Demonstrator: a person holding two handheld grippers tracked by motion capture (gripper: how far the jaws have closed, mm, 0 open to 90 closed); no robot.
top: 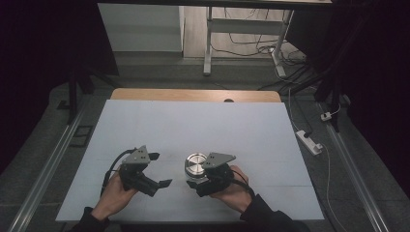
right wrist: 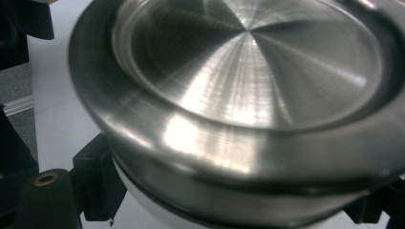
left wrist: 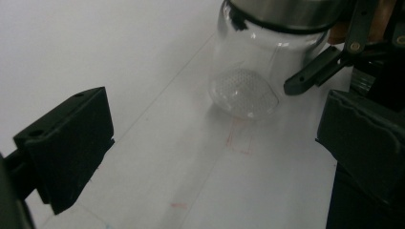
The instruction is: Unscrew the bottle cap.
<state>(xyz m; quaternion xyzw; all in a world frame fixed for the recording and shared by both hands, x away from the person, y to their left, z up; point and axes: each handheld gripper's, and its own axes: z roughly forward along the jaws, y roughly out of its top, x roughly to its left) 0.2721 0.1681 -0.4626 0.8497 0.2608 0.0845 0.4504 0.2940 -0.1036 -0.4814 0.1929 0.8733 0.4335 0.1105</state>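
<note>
A clear glass jar [top: 195,166] with a brushed metal lid [right wrist: 248,86] stands upright on the white table [top: 193,125], near its front. My right gripper [top: 197,181] comes in from the right and is shut on the jar's glass body just under the lid. In the left gripper view the jar [left wrist: 248,71] is ahead, with one finger [left wrist: 310,76] of the right gripper against its side. To the left of the jar my left gripper [top: 163,169] stands open, apart from it and pointing at it, with bare table between its jaws [left wrist: 215,124].
A faint red rectangle [left wrist: 241,138] is drawn on the table just in front of the jar. The wooden far edge [top: 193,94] shows beyond the white sheet. On the floor to the right lies a power strip [top: 309,141] with cables.
</note>
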